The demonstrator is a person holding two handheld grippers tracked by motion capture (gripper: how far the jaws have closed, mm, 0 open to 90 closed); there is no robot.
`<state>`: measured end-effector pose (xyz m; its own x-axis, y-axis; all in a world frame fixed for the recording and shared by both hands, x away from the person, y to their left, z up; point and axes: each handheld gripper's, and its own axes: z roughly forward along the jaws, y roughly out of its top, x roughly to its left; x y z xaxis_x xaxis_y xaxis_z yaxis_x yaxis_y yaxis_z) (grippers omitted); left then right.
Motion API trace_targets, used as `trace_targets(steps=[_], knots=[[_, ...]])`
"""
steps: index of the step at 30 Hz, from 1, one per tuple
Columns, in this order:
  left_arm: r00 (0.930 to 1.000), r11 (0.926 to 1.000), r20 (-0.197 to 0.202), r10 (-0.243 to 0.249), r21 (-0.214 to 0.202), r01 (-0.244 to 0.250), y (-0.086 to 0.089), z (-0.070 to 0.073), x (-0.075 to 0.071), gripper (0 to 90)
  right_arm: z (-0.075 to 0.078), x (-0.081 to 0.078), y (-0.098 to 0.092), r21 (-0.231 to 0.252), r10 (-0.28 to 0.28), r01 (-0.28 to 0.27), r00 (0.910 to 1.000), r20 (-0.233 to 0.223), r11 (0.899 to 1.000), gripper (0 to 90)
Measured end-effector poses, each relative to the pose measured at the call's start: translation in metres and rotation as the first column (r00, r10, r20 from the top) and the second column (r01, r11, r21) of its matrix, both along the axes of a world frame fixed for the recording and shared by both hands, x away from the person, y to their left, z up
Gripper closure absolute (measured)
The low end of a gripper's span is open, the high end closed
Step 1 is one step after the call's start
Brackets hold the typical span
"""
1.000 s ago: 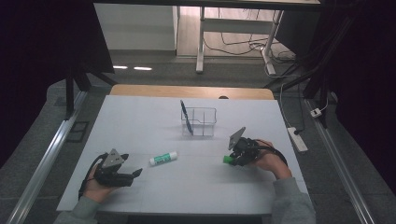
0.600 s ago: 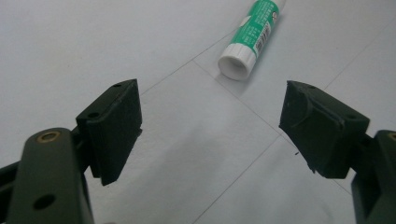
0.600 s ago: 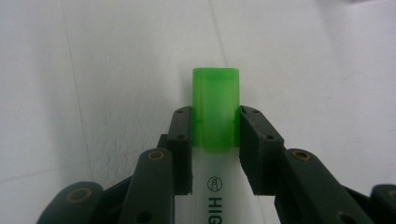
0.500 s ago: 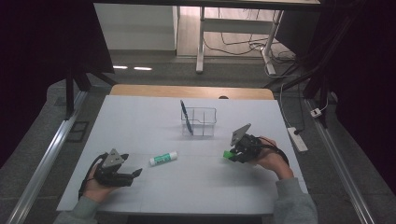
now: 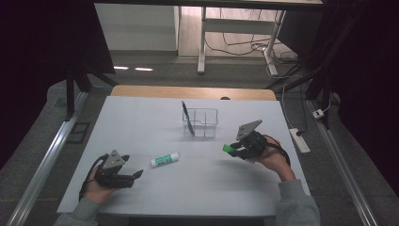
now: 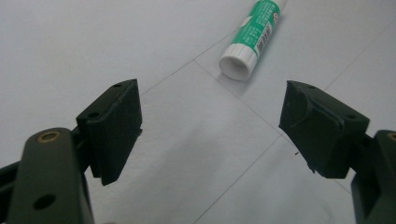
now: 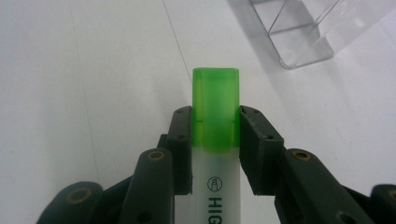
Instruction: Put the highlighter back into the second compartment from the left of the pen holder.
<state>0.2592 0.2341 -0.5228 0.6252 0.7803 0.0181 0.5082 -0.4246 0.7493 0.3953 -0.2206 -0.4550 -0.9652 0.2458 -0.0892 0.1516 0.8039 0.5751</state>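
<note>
— Where's the highlighter point(image 7: 215, 140) now?

— In my right gripper point(image 5: 245, 147), clear of the tabletop point(image 5: 141, 117), to the near right of the clear organizer point(image 5: 201, 123). My jaws there are closed partway, clamped on the barrel just under the green cap, with the cap poking out past the pads.

— And the other hand?

— My left gripper point(image 6: 210, 135) rests low on the tabletop, far to the near left of the organizer, jaws spread wide with nothing between them. The glue stick point(image 6: 252, 37) lies on its side just beyond them, base end toward me.

— So what's the step?

— As I read it, carrying the highlighter over to the organizer and dropping it in. A blue pen point(image 5: 187, 117) already stands in the organizer's left section, so I'd aim for an open one.

— How do you do that cleanly?

— Lift high enough to clear the rim, then tip the highlighter toward upright over a free section before I loosen. The walls are thin and light; a nudge from my jaws could slide it. I'd lower the end inside first, then open.
</note>
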Motion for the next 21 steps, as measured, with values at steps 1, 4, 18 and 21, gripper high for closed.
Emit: trace_targets(steps=[1,4,18,21], knots=[[1.0,1.0,0.0,0.0,0.0,0.0,0.0,0.0,0.0,20.6,0.0,0.0,0.0,0.009,-0.004,0.004,1.0,0.0,1.0,66.8],[1.0,1.0,0.0,0.0,0.001,0.0,0.0,0.0,0.0,20.6,0.002,0.0,0.0,0.036,-0.021,0.021,0.9998,0.004,0.999,66.8],[1.0,1.0,0.002,0.002,-0.004,-0.002,0.0,0.001,0.0,20.6,0.011,0.002,-0.004,0.183,-0.137,0.129,0.99,0.033,0.975,66.8],[1.0,1.0,0.001,0.001,-0.001,-0.001,0.0,0.0,0.0,20.6,0.015,0.002,-0.005,0.22,-0.166,0.155,0.9854,0.034,0.963,66.8]])
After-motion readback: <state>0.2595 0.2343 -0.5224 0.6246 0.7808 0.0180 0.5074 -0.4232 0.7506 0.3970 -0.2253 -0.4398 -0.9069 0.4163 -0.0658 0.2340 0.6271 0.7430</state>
